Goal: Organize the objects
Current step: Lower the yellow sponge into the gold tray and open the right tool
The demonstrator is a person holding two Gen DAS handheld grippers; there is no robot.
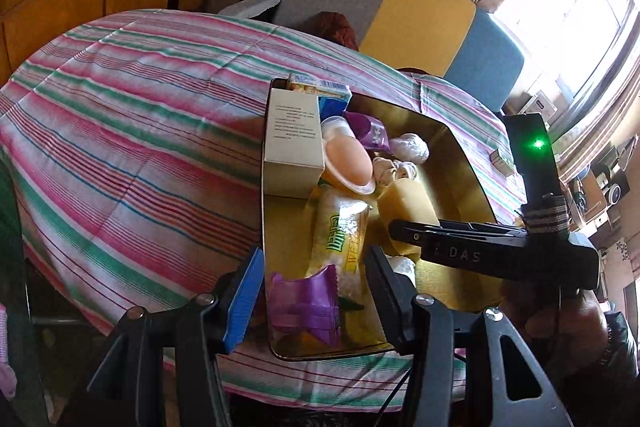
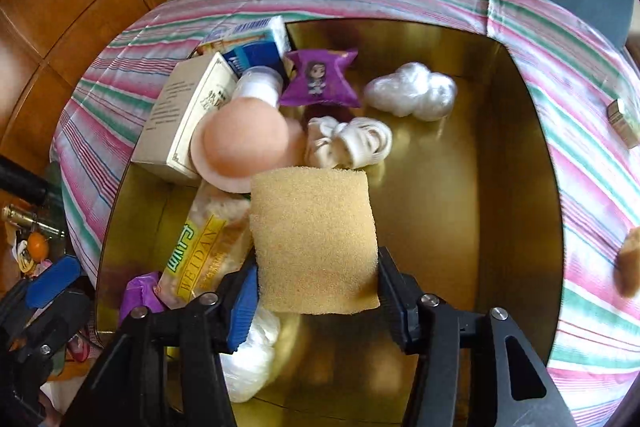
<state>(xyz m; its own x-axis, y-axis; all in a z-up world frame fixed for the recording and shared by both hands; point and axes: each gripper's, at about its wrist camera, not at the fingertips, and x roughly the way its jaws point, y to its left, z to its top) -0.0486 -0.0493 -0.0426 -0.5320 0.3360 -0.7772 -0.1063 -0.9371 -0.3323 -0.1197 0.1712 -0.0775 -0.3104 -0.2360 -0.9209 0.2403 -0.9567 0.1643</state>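
Right wrist: square, porous tan sponge (image 2: pixel 314 239)

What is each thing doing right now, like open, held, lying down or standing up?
Yellow square sponge: between the right gripper's fingers, over the tin.
Gold metal tin: open, partly filled.
White cardboard box: leaning on the tin wall.
Purple snack packet: sealed, lying flat.
White coiled cable: bundled up.
Left gripper: open, empty.

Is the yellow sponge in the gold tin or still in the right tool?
In the tool: the sponge sits between its fingers, above the tin.
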